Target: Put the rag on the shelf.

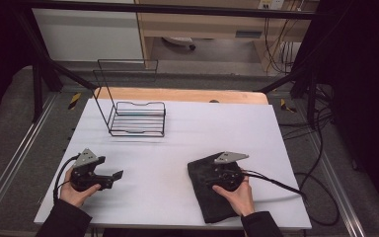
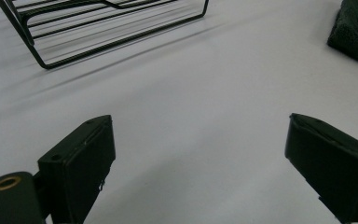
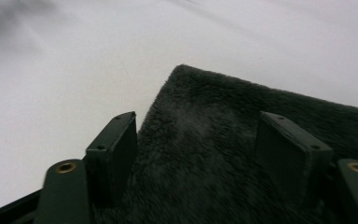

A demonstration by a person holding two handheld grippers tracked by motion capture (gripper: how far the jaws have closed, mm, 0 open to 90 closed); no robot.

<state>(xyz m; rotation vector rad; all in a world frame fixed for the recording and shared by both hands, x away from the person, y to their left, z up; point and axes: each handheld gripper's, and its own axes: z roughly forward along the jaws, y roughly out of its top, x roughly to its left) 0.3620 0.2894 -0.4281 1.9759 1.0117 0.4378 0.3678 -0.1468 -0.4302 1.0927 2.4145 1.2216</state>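
Dark fleece cloth [image 1: 212,190] lies unlifted, well short of wire rack [image 1: 137,118]; right gripper [image 3: 196,140] straddles its corner, apparently ungripped; left gripper [image 2: 198,154] released.

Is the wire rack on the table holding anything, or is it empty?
Empty. The wire rack shows only bare bars with the white table visible through them; the dark towel lies apart, under the right gripper.

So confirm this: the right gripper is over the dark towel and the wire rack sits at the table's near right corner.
Wrong on the rack: the high view shows the wire rack at the far left of the table. The right gripper is indeed over the dark towel.
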